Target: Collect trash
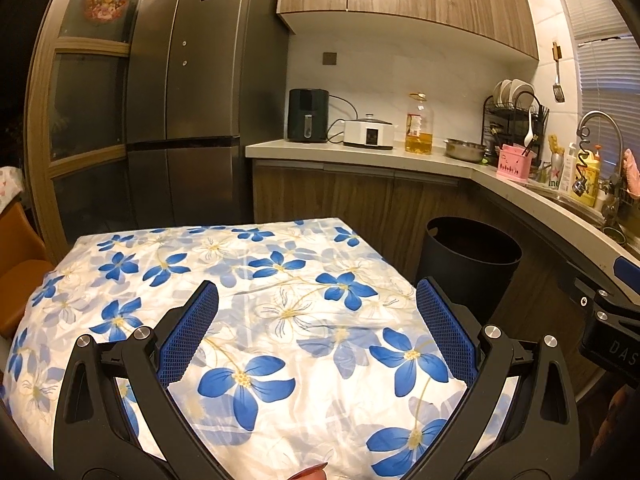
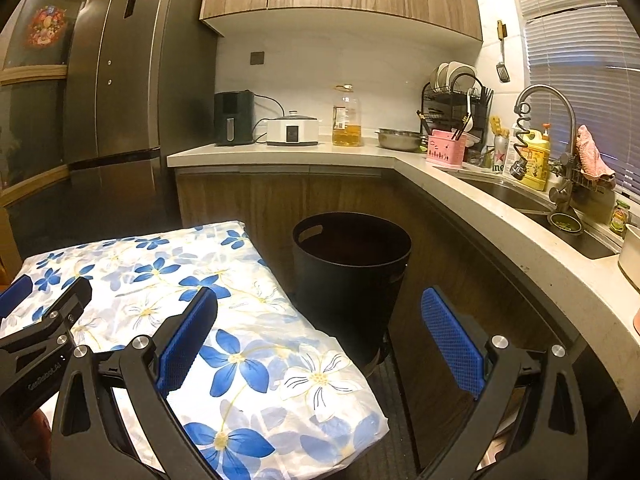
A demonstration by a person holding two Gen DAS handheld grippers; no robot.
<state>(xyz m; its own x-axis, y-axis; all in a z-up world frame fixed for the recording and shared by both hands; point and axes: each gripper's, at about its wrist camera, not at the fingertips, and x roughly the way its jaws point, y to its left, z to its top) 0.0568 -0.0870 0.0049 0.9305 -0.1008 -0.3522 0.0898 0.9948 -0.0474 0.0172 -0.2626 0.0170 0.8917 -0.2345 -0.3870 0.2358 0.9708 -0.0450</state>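
**Both grippers wide over the floral table; no trash in sight, bin to the right**

I am holding the left gripper (image 1: 318,304) over the table with the blue-flowered cloth (image 1: 256,264), its jaws spread wide and carrying nothing. I am holding the right gripper (image 2: 320,312) at the table's right edge, jaws likewise spread wide and carrying nothing; its left pad is lying over the cloth and its right pad over the dark floor. Between the right gripper's pads, ahead and slightly lower, the black trash bin (image 2: 352,276) is standing upright just beside the table, mouth open upward. I am finding no loose trash on the cloth in either view. I am judging the right gripper the nearer to the bin; from the left gripper the bin (image 1: 470,264) is lying ahead and to the right. The kitchen counter (image 2: 280,152) is running behind.
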